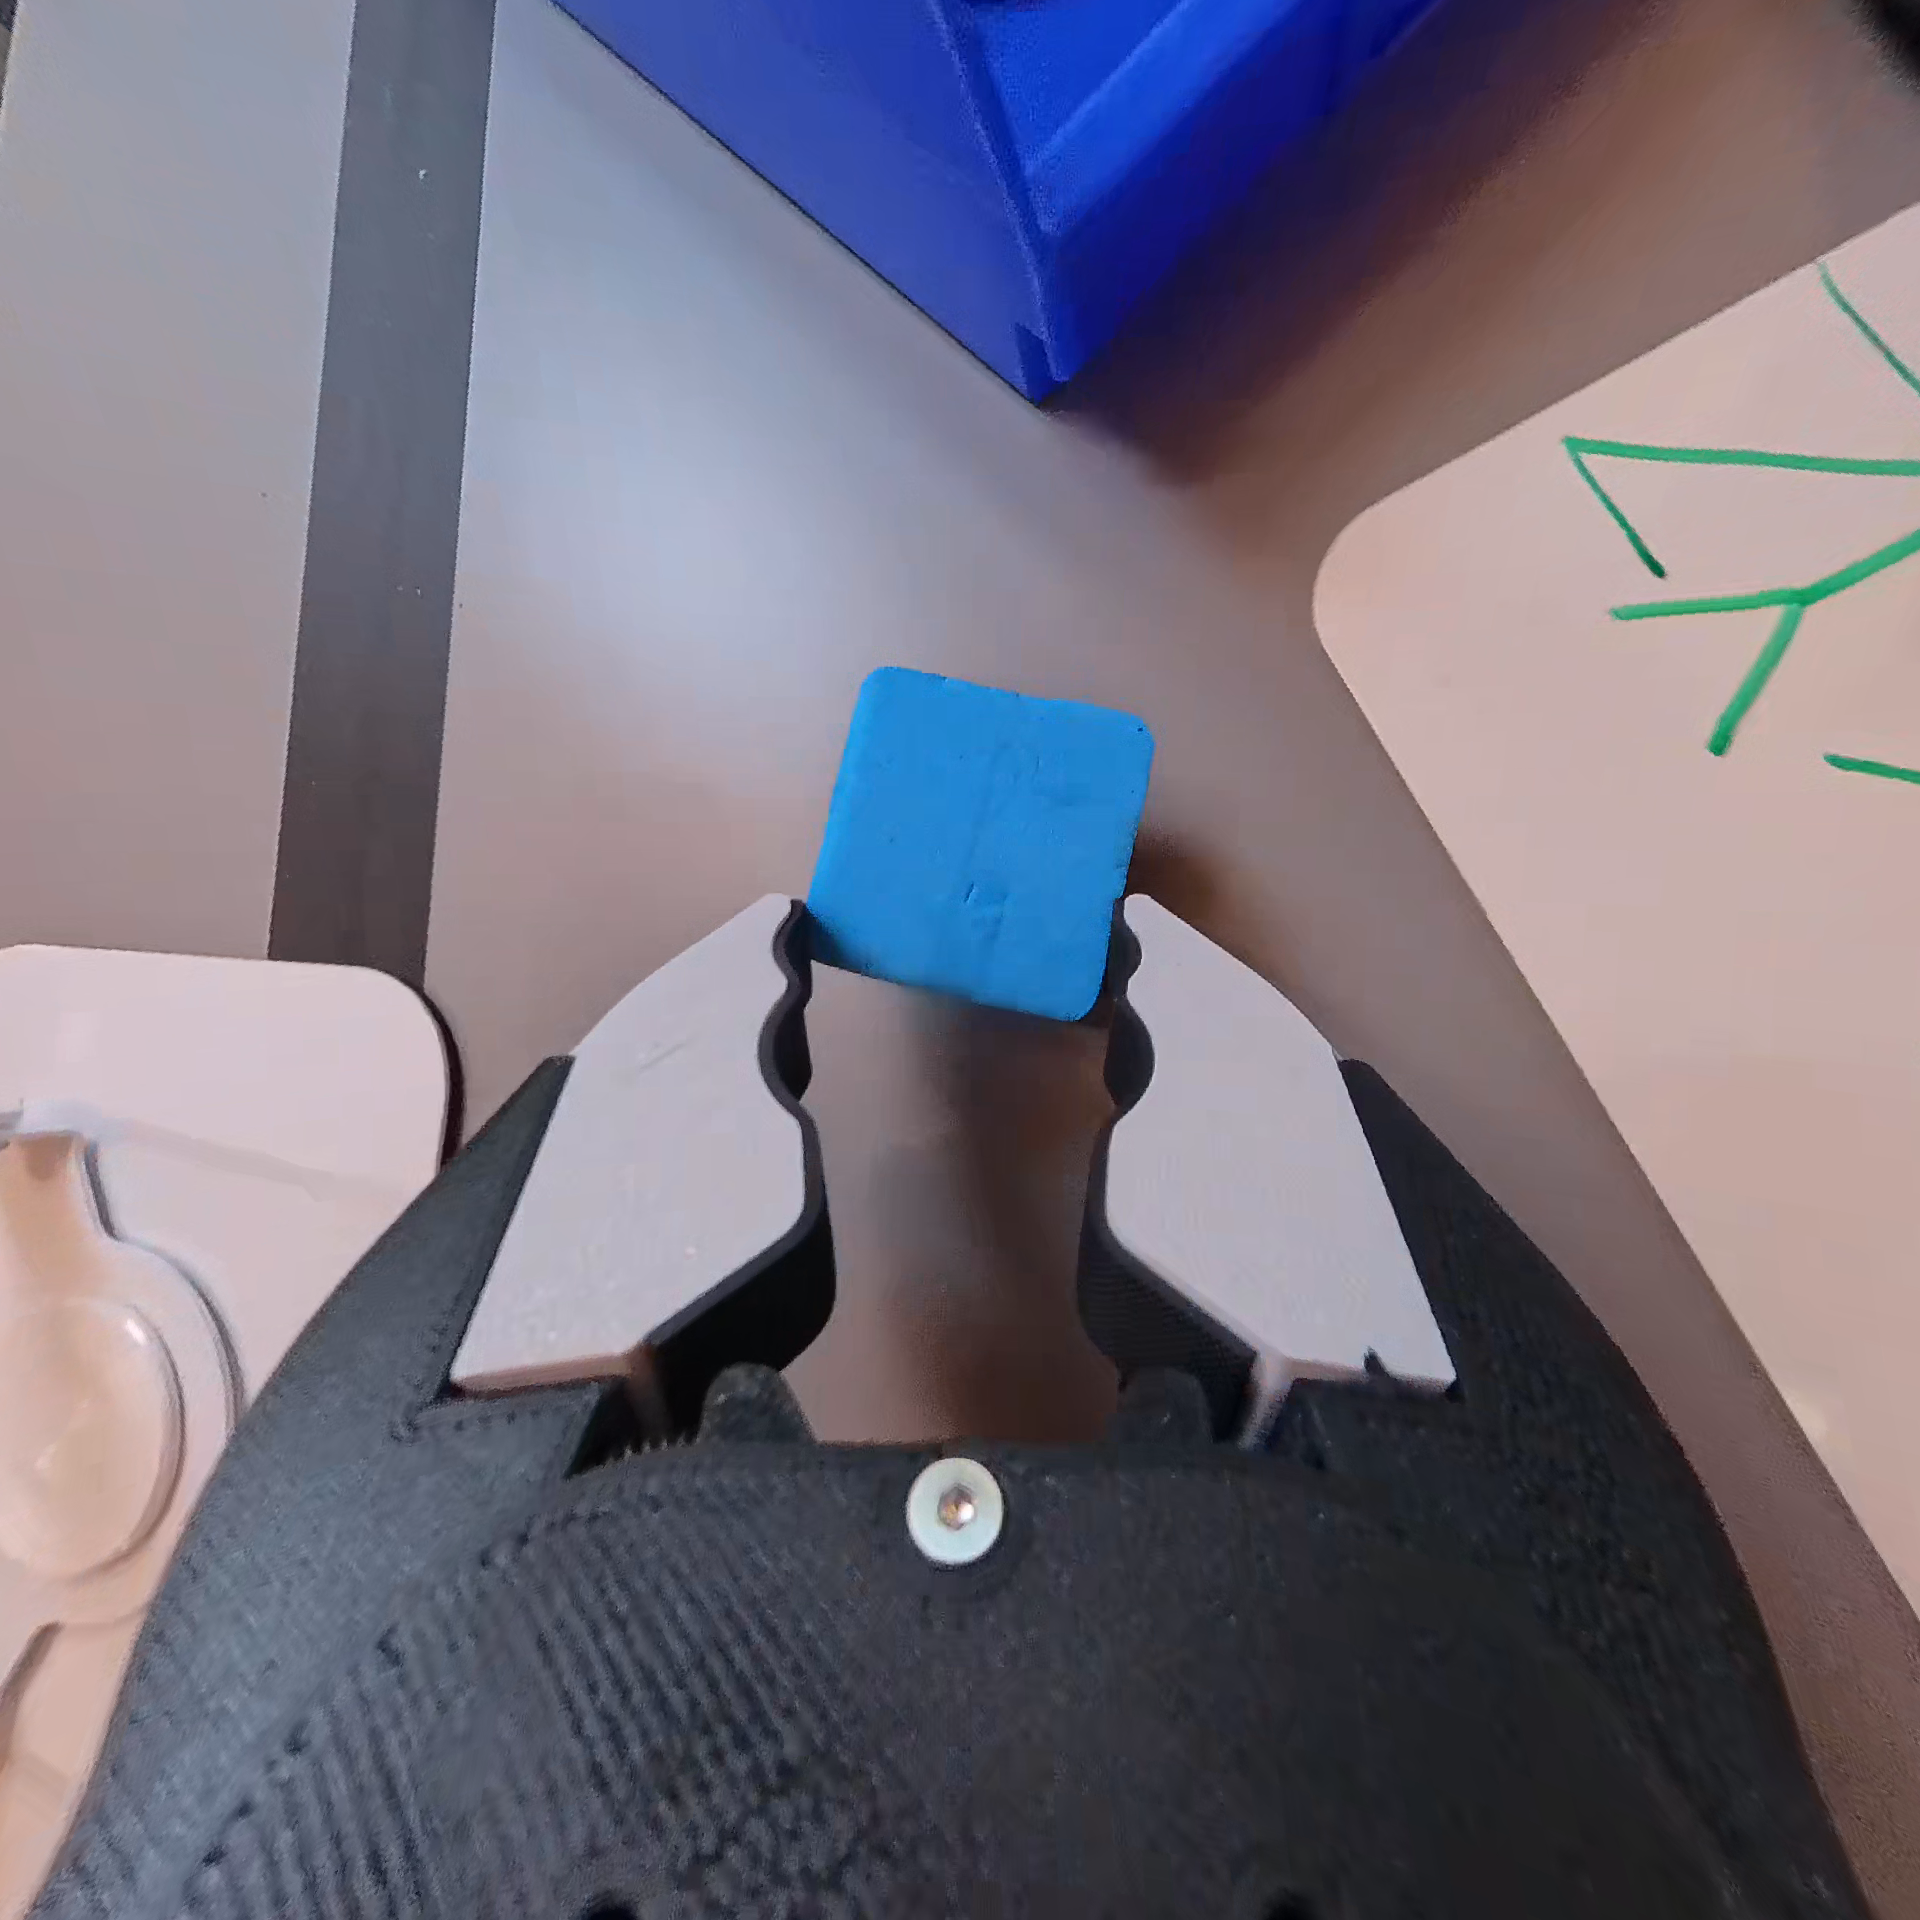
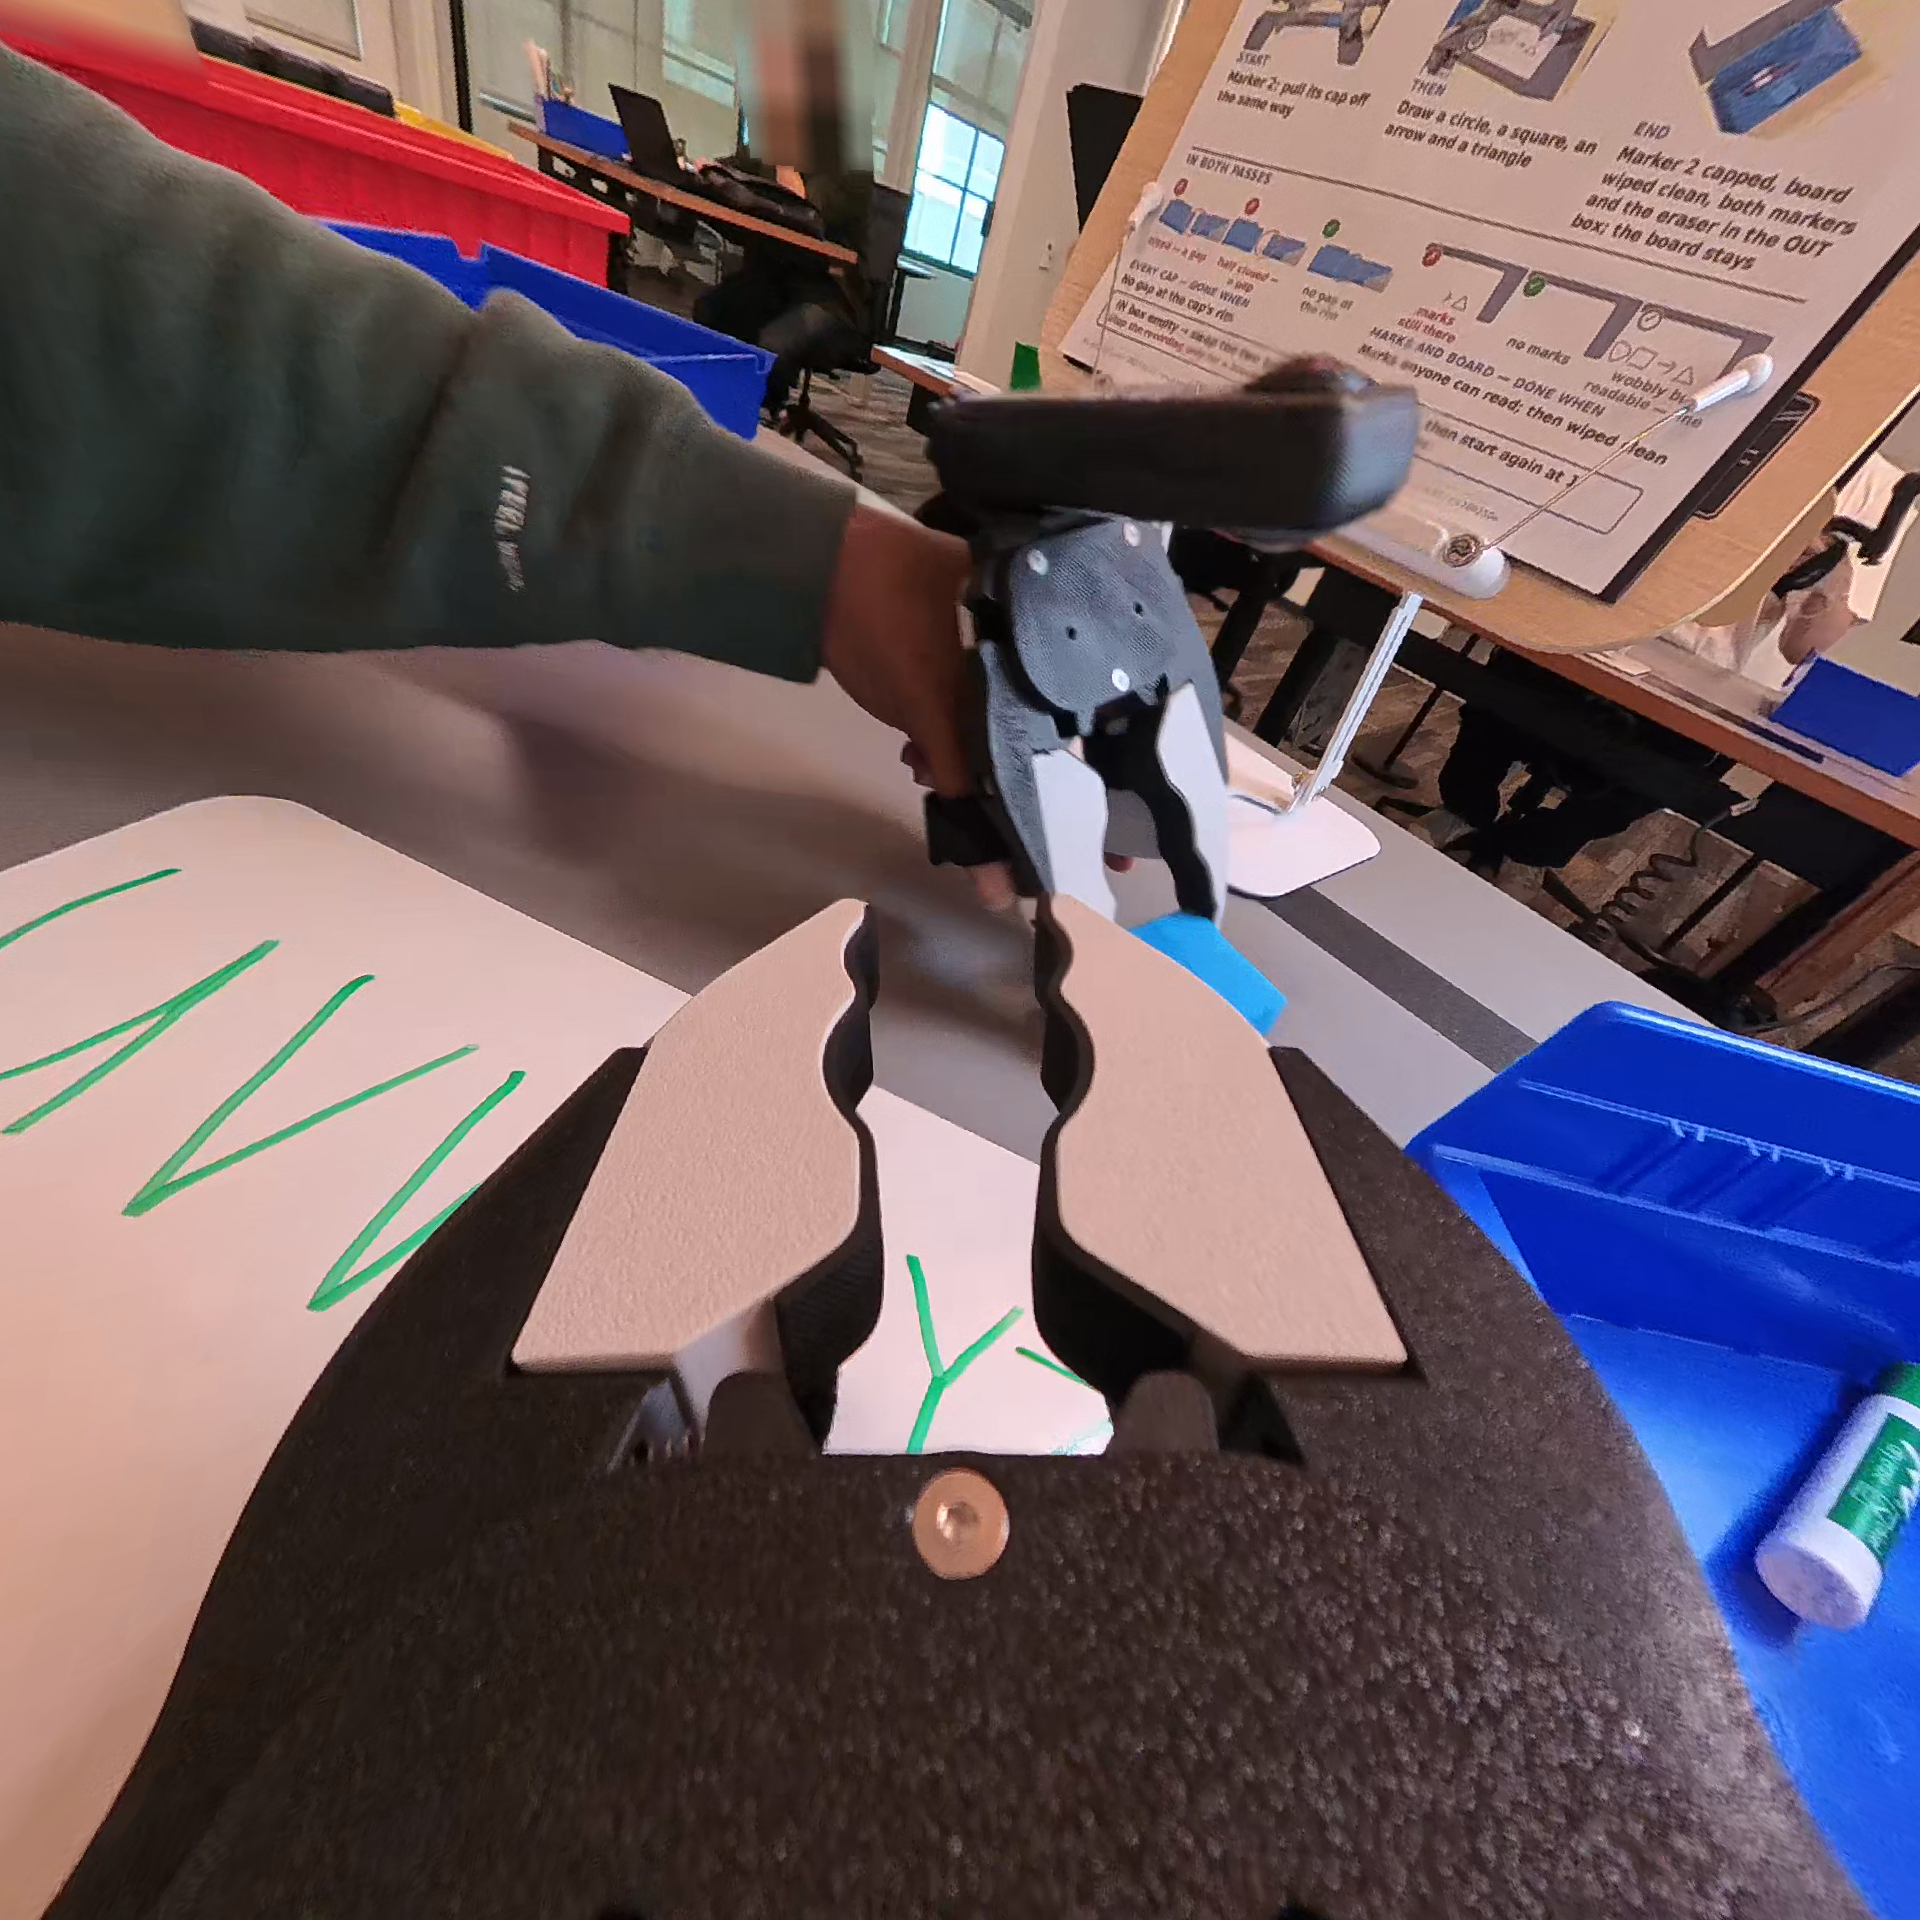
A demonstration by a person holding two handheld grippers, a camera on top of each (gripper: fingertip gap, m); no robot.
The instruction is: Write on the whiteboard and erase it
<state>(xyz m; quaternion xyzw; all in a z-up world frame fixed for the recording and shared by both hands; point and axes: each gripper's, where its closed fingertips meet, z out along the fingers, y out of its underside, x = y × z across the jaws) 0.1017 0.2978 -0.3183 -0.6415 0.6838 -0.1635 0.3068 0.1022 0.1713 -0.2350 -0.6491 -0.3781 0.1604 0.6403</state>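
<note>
My left gripper (image 1: 956, 930) is shut on a blue eraser (image 1: 982, 842), which it pinches at the fingertips above the grey table, left of the whiteboard (image 1: 1662, 883). The board bears green marker lines. In the right wrist view the left gripper (image 2: 1153, 896) points down over the eraser (image 2: 1221, 971), held by a hand in a green sleeve. My right gripper (image 2: 956, 925) is open and empty above the whiteboard's (image 2: 260, 1299) far edge. A green-labelled marker (image 2: 1855, 1501) lies in the blue bin (image 2: 1662, 1195) to the right.
The blue bin (image 1: 935, 156) stands beyond the eraser. A white stand base (image 1: 208, 1060) sits at near left, and a dark strip (image 1: 384, 520) crosses the table. An instruction sheet on a stand (image 2: 1455, 260) rises behind, with red and blue bins (image 2: 416, 197) at far left. My left gripper's tips are some 20 cm from the green-labelled marker (image 2: 1855, 1501).
</note>
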